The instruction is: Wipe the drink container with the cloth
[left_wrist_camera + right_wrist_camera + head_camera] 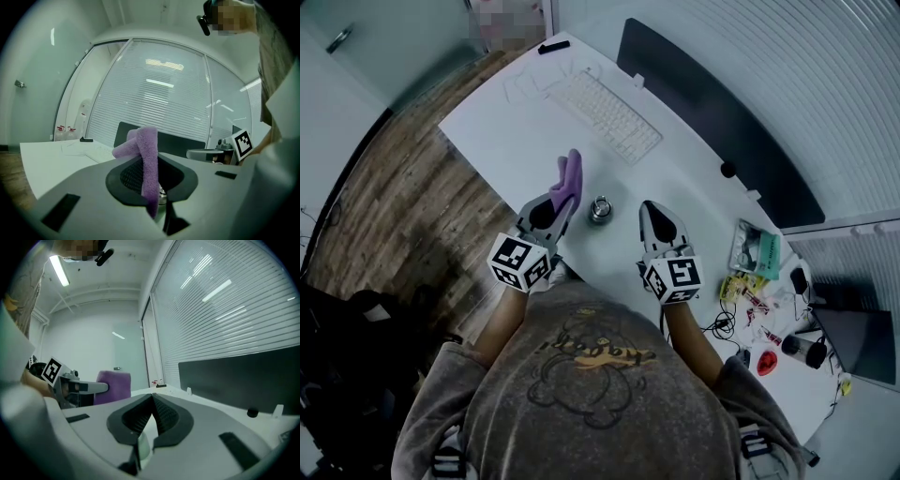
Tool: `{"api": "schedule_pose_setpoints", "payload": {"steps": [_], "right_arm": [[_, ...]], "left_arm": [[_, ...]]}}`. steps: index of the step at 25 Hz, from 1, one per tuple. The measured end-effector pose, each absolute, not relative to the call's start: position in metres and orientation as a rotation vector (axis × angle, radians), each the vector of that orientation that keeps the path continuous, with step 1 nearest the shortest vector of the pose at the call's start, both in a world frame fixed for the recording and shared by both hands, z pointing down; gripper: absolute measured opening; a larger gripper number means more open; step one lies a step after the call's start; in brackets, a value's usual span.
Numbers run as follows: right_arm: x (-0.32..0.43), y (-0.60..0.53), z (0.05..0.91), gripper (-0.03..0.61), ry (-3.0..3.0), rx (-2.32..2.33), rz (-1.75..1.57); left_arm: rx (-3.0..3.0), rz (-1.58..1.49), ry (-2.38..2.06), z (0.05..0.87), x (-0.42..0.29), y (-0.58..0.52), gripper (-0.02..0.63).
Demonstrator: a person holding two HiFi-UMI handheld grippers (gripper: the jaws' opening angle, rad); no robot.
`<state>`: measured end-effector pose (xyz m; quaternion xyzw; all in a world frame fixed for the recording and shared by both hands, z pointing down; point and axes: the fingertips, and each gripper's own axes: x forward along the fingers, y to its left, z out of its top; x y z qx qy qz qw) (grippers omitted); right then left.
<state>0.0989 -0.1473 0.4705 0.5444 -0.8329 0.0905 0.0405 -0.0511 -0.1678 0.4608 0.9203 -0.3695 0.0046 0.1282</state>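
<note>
A small shiny metal drink container stands on the white desk between my two grippers. My left gripper is shut on a purple cloth, which sticks up past its tips just left of the container. In the left gripper view the cloth hangs folded between the jaws, with a sliver of the container behind it. My right gripper sits just right of the container, shut with nothing in it. The cloth also shows in the right gripper view.
A white keyboard lies further back on the desk, with a dark monitor behind it. Small clutter and cables crowd the right end. The desk's left edge drops to a wooden floor.
</note>
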Motion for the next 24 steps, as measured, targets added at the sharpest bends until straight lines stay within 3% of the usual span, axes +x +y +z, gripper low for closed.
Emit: {"api": "schedule_pose_setpoints", "payload": {"steps": [24], "right_arm": [[0.0972, -0.1491, 0.4764, 0.005, -2.541, 1.640, 0.306]], "left_arm": [[2.653, 0.018, -1.076, 0.4614, -0.0500, -0.1727, 0.051]]}}
